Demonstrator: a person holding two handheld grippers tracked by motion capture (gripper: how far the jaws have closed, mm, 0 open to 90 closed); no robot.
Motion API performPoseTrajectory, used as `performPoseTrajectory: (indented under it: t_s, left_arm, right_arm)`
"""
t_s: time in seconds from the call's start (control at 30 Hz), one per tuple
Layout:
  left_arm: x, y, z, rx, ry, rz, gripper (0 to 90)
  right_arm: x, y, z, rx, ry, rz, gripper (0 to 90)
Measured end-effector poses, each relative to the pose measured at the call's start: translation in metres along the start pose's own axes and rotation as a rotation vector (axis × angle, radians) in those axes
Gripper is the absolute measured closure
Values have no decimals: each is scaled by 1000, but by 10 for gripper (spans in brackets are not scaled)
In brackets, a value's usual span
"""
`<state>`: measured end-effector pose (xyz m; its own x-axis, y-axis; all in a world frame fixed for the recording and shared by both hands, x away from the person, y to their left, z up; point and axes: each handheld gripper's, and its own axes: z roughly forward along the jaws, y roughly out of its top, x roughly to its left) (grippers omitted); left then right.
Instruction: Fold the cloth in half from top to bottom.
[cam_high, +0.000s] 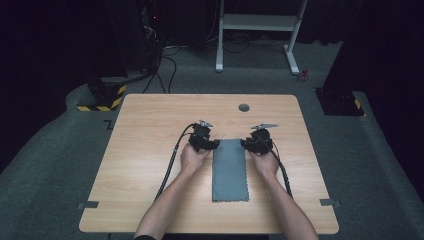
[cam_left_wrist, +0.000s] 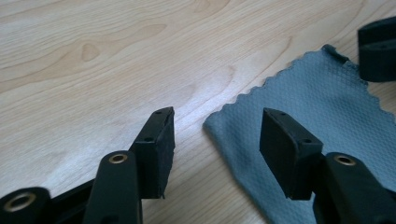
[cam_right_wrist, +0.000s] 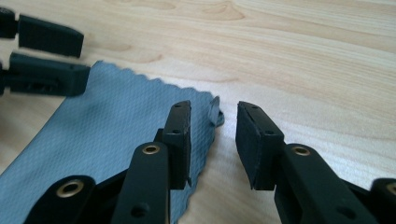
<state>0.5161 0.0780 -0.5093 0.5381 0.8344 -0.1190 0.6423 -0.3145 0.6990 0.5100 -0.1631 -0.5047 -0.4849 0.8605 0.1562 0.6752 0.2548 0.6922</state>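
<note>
A grey-blue cloth (cam_high: 230, 170) lies folded into a long strip on the wooden table (cam_high: 150, 130), running from the middle toward the near edge. My left gripper (cam_high: 215, 145) rests at the cloth's far left corner and my right gripper (cam_high: 246, 144) at its far right corner. In the left gripper view the jaws stand apart around the scalloped corner of the cloth (cam_left_wrist: 299, 93), which lies flat on the wood; the left gripper (cam_left_wrist: 217, 133) is open. In the right gripper view the open right gripper (cam_right_wrist: 214, 121) straddles the other corner, whose tip curls up from the cloth (cam_right_wrist: 107, 121).
A round grey grommet (cam_high: 244, 107) sits in the table's far middle. Small grey tape pieces (cam_high: 88, 204) mark the near left and near right edges. Wide bare wood lies left and right of the cloth. A white frame stand (cam_high: 260, 30) is on the floor behind.
</note>
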Motion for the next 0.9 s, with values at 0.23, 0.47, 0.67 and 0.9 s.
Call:
performPoseTrajectory:
  t_s: [0.23, 0.47, 0.67, 0.9]
  left_arm:
    - [-2, 1, 7, 17, 11, 3, 495]
    - [-6, 4, 9, 33, 44, 42, 543]
    - [-10, 5, 11, 32, 43, 89, 636]
    - [-12, 6, 11, 37, 16, 104, 783]
  right_arm:
    - [-4, -2, 12, 16, -5, 25, 659]
    - [7, 8, 19, 52, -14, -19, 695]
    - [1, 7, 19, 50, 5, 14, 781]
    - [-2, 7, 21, 46, 18, -23, 873]
